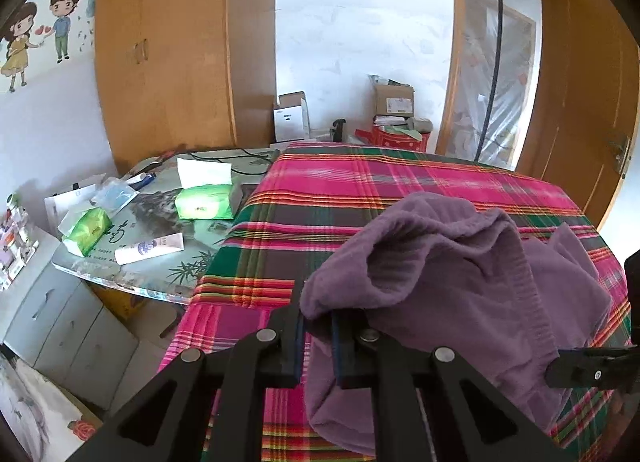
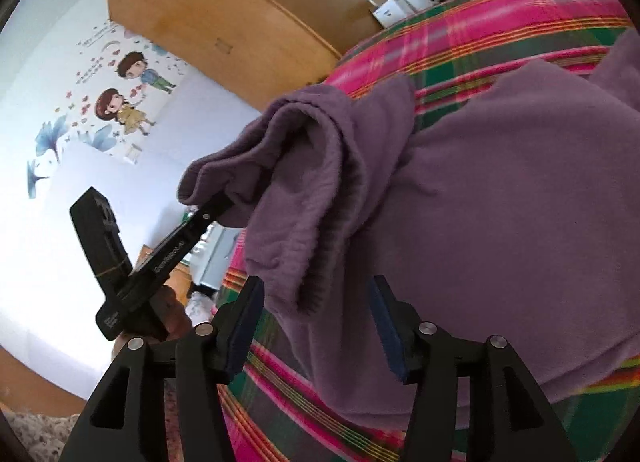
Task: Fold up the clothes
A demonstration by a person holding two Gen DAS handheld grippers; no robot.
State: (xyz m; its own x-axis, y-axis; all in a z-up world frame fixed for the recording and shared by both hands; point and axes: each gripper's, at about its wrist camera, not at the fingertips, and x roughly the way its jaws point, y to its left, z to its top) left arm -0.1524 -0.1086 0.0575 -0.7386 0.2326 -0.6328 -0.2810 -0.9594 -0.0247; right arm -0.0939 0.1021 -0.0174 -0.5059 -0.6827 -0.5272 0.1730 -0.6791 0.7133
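A purple knit garment [image 1: 460,282] lies bunched on a surface covered with a pink and green plaid cloth [image 1: 360,190]. My left gripper [image 1: 318,326] is shut on a lifted edge of it near the plaid's left side. The right wrist view shows that same gripper [image 2: 224,202] pinching a raised fold of the garment [image 2: 500,202], with a hand [image 2: 172,318] behind it. My right gripper [image 2: 316,314] stands open, its pads wide apart. A hanging fold of the garment sits between them, untouched by either pad. One of its fingers [image 1: 568,368] reaches into the left wrist view from the right.
Left of the plaid is a glass-topped side table [image 1: 132,282] with green tissue packs [image 1: 204,202] and a tube [image 1: 150,248]. Grey drawers [image 1: 60,322] stand below it. A wooden wardrobe [image 1: 180,42], cardboard boxes [image 1: 394,102] and a door [image 1: 580,82] line the far wall.
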